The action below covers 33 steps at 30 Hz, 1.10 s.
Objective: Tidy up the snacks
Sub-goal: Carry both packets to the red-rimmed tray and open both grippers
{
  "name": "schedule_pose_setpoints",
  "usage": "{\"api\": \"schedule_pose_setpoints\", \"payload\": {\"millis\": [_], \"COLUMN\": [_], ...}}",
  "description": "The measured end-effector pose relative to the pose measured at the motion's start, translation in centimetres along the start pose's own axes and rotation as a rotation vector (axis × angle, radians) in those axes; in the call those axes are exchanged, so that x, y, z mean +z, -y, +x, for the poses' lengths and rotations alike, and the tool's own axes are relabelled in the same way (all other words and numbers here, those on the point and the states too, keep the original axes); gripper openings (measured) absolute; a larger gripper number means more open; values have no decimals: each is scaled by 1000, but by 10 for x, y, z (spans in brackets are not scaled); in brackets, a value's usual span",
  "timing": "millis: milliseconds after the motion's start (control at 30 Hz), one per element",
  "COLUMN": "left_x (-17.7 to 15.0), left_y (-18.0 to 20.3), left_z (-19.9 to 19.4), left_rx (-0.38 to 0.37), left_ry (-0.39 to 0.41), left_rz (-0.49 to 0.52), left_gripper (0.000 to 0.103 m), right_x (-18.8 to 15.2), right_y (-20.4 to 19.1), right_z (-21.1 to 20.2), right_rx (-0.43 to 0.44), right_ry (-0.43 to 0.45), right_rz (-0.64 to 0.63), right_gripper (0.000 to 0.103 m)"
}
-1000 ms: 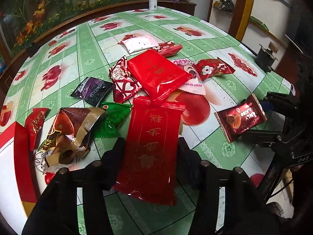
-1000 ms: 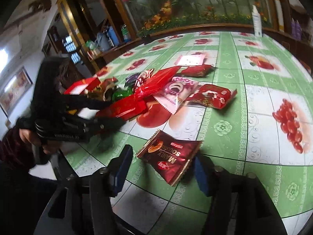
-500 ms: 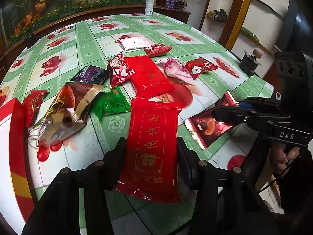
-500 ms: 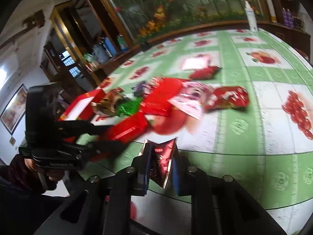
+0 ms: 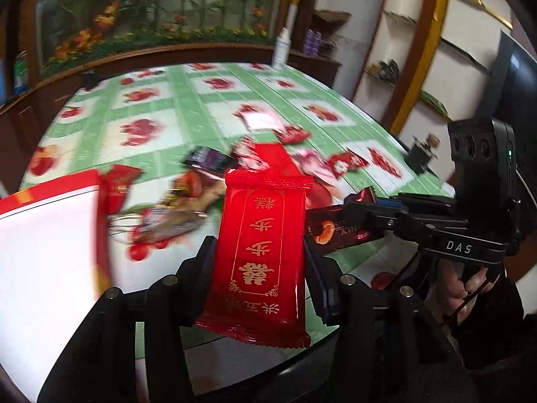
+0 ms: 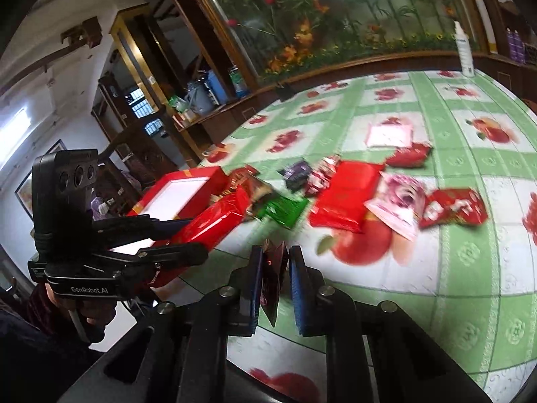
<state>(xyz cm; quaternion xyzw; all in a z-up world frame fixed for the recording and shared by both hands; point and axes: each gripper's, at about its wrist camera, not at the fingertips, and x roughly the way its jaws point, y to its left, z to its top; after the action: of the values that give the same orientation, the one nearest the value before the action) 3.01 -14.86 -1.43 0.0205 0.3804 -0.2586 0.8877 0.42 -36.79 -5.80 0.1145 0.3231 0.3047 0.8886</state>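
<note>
My left gripper (image 5: 260, 270) is shut on a long red packet with gold characters (image 5: 265, 221), held tilted up off the green fruit-print table (image 5: 188, 127). In the right wrist view the same red packet (image 6: 214, 223) juts from the left gripper (image 6: 179, 240) toward a red box with a white inside (image 6: 181, 191). My right gripper (image 6: 277, 280) is shut on a dark red snack packet (image 6: 273, 268), pinched edge-on above the table's near edge. That dark red packet (image 5: 335, 231) also shows in the left wrist view, beside the long red one.
Several loose snacks lie mid-table: a green packet (image 6: 285, 210), a flat red packet (image 6: 345, 194), a pink one (image 6: 399, 201), a red one (image 6: 453, 208) and a purple one (image 6: 297, 171). A white bottle (image 6: 465, 50) stands at the far edge. The red box (image 5: 50, 235) is close on the left.
The right gripper closed on the dark red packet and lifted it. The left gripper raised the long red packet off the table and swung toward the red box.
</note>
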Motion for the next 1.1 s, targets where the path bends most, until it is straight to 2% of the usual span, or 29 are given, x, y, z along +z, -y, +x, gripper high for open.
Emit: {"api": "schedule_pose_setpoints", "payload": {"millis": [200,333,600,767,933,1033,1100], "left_x": [-6,-15,-50,-69,-81,-81,-79], "left_y": [-34,-63,-117,-135,-141,-140,-137], "left_z": [-50,-74,-83,-82,-79,-78,-79], "left_rx": [136,214,350,397,433,497,542], "left_ry": [110,138,99,60,24,13,13], "left_rz": [-43,-94,-219,-285,-329,-339,-326], "left_gripper": [48,49,49,49,49,51,68], "right_x": [25,43,55,39,30,31,33], "right_y": [-38,-74,-144,-176,-184,-174,-166], "right_z": [21,53,134,173,185,179,172], "right_rx": [80,157,253,228,236,238,228], "right_ry": [8,-1,-91,-165,-202,-188,-167], "right_rz": [-72,-125,-188,-233,-234,-195,-175], "right_gripper": [16,16,15,16,20,34,44]}}
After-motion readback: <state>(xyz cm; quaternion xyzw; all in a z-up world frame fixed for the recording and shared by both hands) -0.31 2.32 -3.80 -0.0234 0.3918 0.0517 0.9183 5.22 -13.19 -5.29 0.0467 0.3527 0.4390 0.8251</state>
